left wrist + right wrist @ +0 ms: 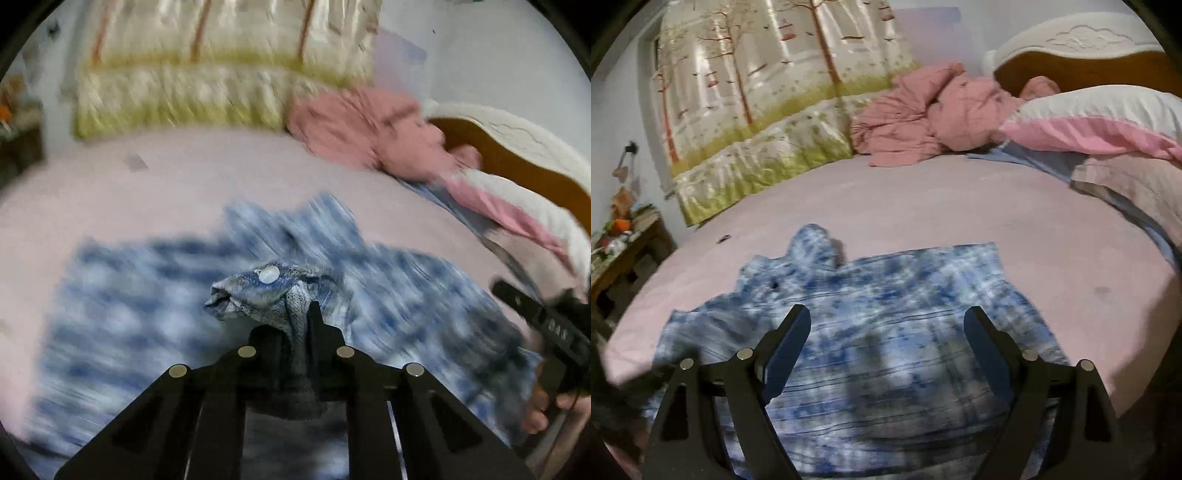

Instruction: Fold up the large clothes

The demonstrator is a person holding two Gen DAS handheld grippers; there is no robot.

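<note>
A blue and white patterned shirt (886, 332) lies spread on the pink bed sheet (923, 199). My left gripper (295, 325) is shut on a bunched part of the shirt (266, 295) that bears a white button (269, 275), and holds it lifted above the rest of the cloth. The left wrist view is blurred by motion. My right gripper (886, 325) is open and empty, its fingers (790, 332) spread wide just above the shirt. The right gripper (546, 332) also shows at the right edge of the left wrist view, held by a hand.
A crumpled pink blanket (934, 118) and a pink and white pillow (1108, 118) lie at the head of the bed by the headboard (1082, 55). A tree-print curtain (768, 92) hangs along the far side. A cluttered wooden table (624, 240) stands at left.
</note>
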